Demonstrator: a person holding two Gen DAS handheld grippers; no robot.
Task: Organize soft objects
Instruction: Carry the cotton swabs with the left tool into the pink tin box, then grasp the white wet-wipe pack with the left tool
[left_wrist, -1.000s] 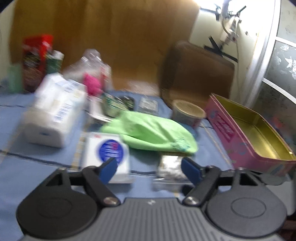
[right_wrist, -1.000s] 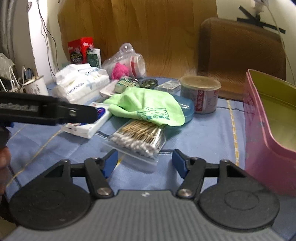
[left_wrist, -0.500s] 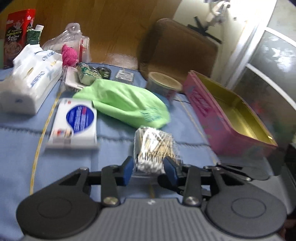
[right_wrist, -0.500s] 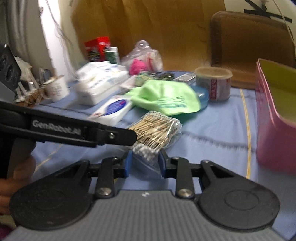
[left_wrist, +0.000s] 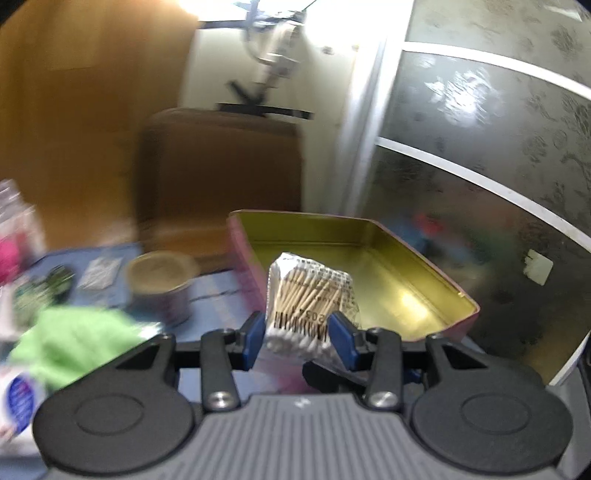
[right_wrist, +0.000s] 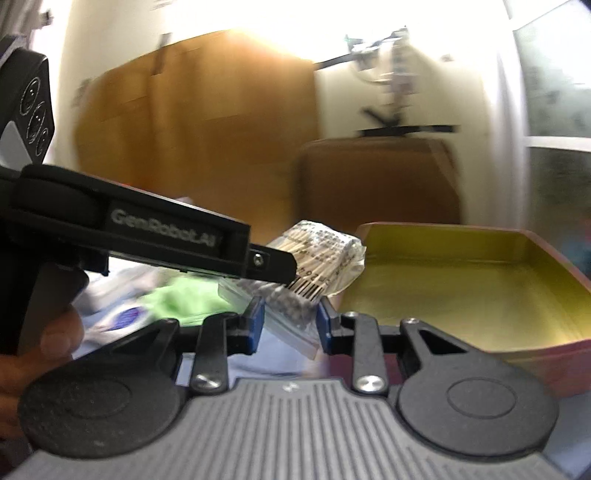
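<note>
A clear bag of cotton swabs (left_wrist: 308, 295) is held up off the table, in front of the open pink tin with a gold inside (left_wrist: 388, 273). My left gripper (left_wrist: 298, 338) is shut on the bag's swab-tip end. My right gripper (right_wrist: 290, 319) is closed on the bag's clear lower edge (right_wrist: 295, 325) from the other side. The bag (right_wrist: 321, 258) and the tin (right_wrist: 461, 280) also show in the right wrist view, with the left gripper's finger (right_wrist: 258, 262) across the bag. A green cloth (left_wrist: 74, 339) lies on the blue tablecloth at the left.
A round lidded tub (left_wrist: 160, 284) stands left of the tin. A white and blue packet (left_wrist: 18, 402) lies at the far left edge. A brown chair back (left_wrist: 221, 173) is behind the table. A frosted glass door (left_wrist: 480, 166) is at the right.
Both grippers closed on the swab bag and lifted it off the table. They have carried it right, up to the pink tin.
</note>
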